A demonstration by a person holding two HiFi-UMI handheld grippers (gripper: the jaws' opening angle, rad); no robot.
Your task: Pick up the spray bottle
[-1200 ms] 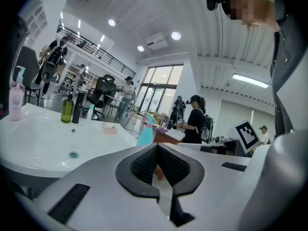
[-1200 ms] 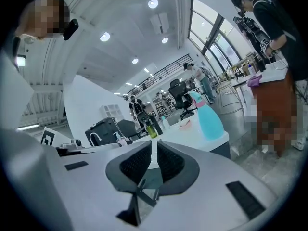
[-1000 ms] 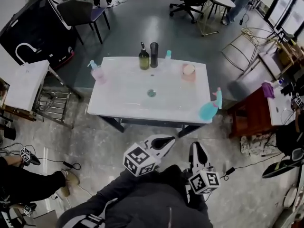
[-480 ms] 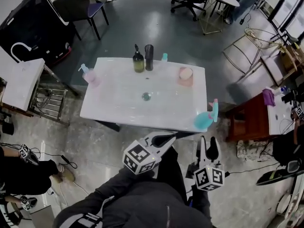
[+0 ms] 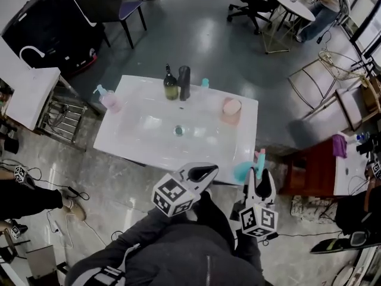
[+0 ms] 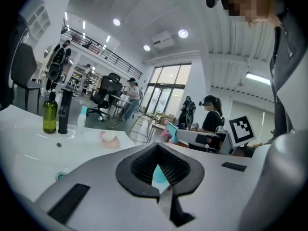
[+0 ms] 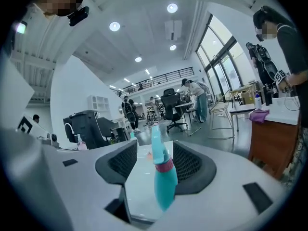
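The teal spray bottle (image 5: pixel 244 171) with a pink collar stands upright at the front right corner of the white table (image 5: pixel 149 137). In the right gripper view the bottle (image 7: pixel 163 184) stands close in, between the wide-apart jaws of my right gripper (image 7: pixel 156 163). Those jaws have just been opening, and the pads do not press on the bottle. In the head view my right gripper (image 5: pixel 258 182) reaches the table's corner. My left gripper (image 5: pixel 203 172) hangs beside it at the front edge, shut and empty. A sliver of the bottle (image 6: pixel 158 176) shows through its jaw notch.
At the table's far edge stand a green bottle (image 5: pixel 170 83), a dark tall cylinder (image 5: pixel 184 82) and a small teal-capped bottle (image 5: pixel 204 83). A pink pump bottle (image 5: pixel 109 99) stands at the left edge, a pink cup (image 5: pixel 231 109) at right. A brown cabinet (image 5: pixel 309 168) stands right of the table.
Both grippers have moved forward to the table's front edge. The right gripper's jaws have gone from shut to wide open and now straddle the spray bottle.
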